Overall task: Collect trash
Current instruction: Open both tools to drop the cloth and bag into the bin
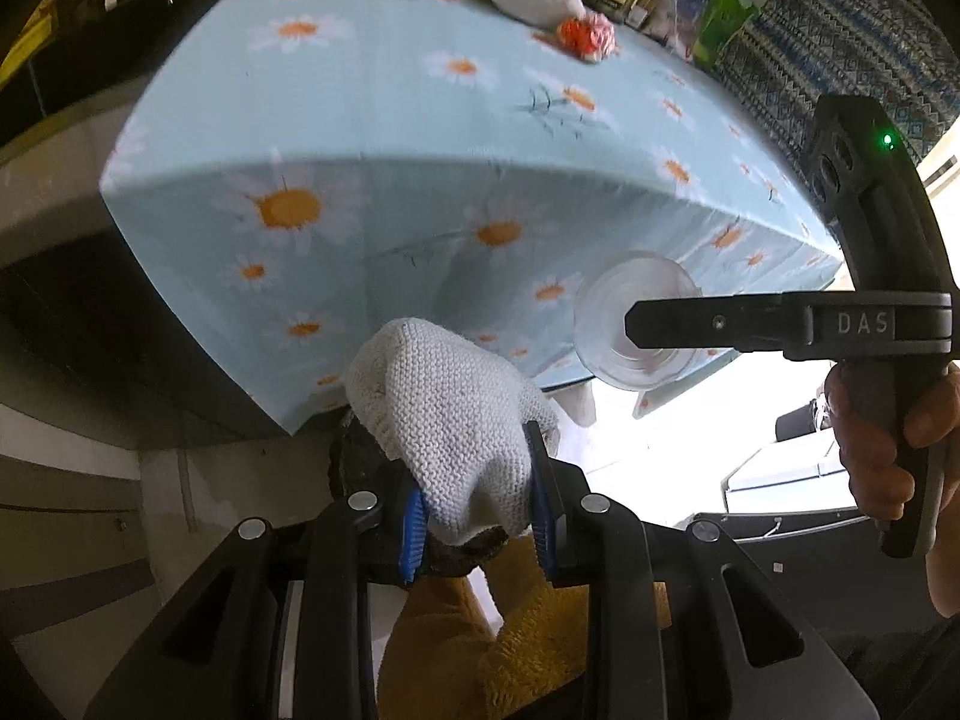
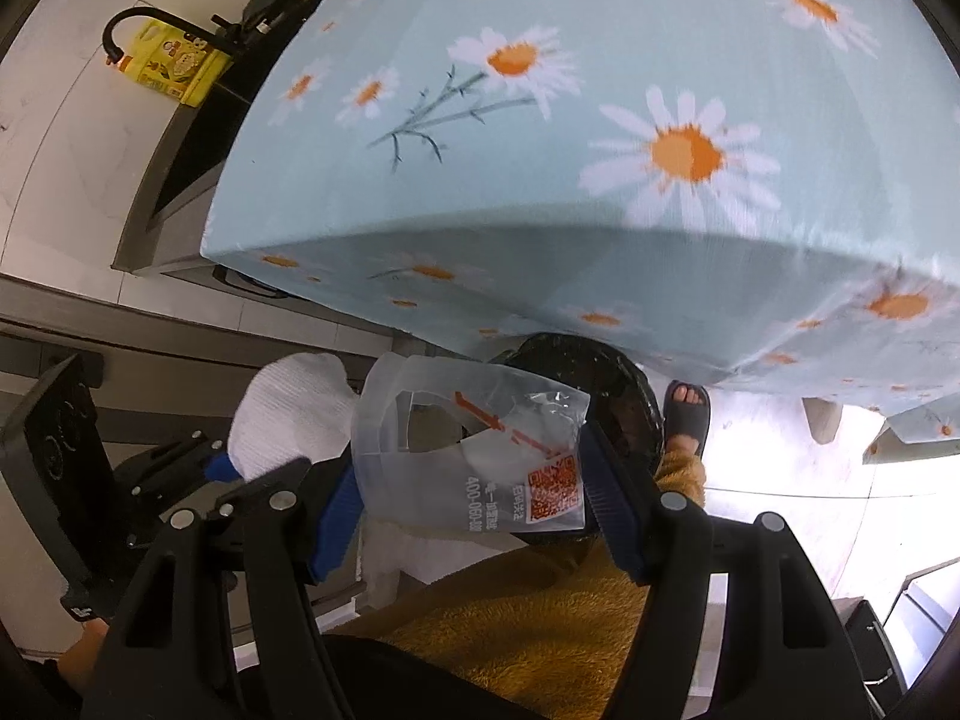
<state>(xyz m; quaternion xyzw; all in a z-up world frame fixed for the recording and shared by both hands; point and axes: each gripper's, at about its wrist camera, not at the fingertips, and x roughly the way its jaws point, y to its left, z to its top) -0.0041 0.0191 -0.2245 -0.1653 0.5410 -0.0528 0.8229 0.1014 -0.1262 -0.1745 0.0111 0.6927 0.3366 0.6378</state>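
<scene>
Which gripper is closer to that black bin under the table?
Right. The right gripper holds a plastic bag over the bin; the left gripper, holding a white sock, sits beside it.

The left gripper point(image 1: 477, 516) clamped a white knitted glove point(image 1: 450, 420) below the daisy-print tablecloth point(image 1: 360, 120), while the right gripper point(image 1: 660, 327) pinched a clear plastic cup point(image 1: 630, 300) nearby.

Black tongs point(image 1: 477, 519), blue ribbed pads point(image 1: 413, 537).
</scene>
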